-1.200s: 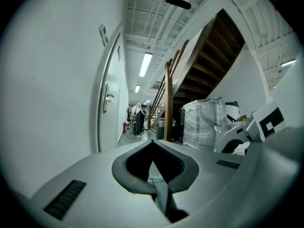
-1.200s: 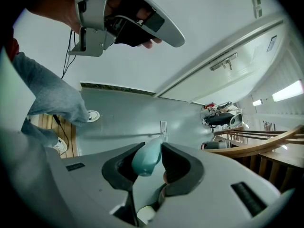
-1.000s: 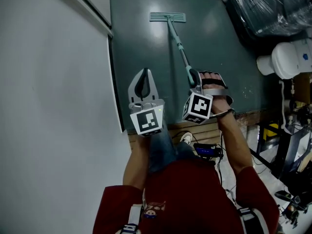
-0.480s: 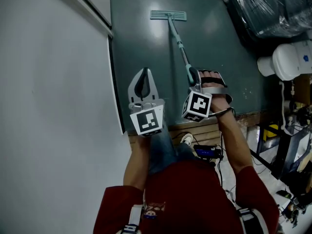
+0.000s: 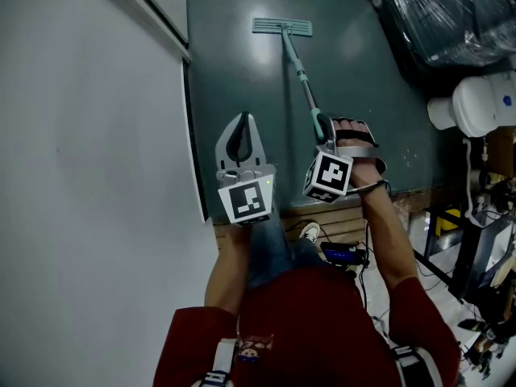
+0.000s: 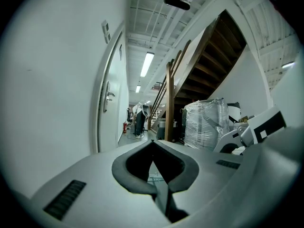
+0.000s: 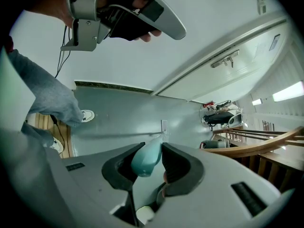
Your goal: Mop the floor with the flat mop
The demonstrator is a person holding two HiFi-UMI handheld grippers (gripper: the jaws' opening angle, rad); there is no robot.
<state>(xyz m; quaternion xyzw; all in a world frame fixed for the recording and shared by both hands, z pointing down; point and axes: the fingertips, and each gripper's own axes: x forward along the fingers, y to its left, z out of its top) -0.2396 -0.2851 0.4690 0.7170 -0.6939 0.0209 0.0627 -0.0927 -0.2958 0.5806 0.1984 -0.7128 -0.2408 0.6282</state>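
Evidently the right tongs (image 7: 153, 148) clamp the teal flat-mop handle (image 5: 300, 75) to steer its pale flat head (image 5: 282, 27). Beside that handle, the left tongs (image 5: 239, 119) sit closed, empty.

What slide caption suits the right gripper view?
The right gripper grips the teal mop handle above the grey floor.

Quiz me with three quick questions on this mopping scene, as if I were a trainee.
1. True or false: the left gripper and the right gripper both clamp the flat mop's handle.
2. The mop head rests on: A the dark green floor; B a carpet; C a tabletop.
3. Which gripper is shut with nothing between its jaws?
Key: 1 false; 2 A; 3 the left.
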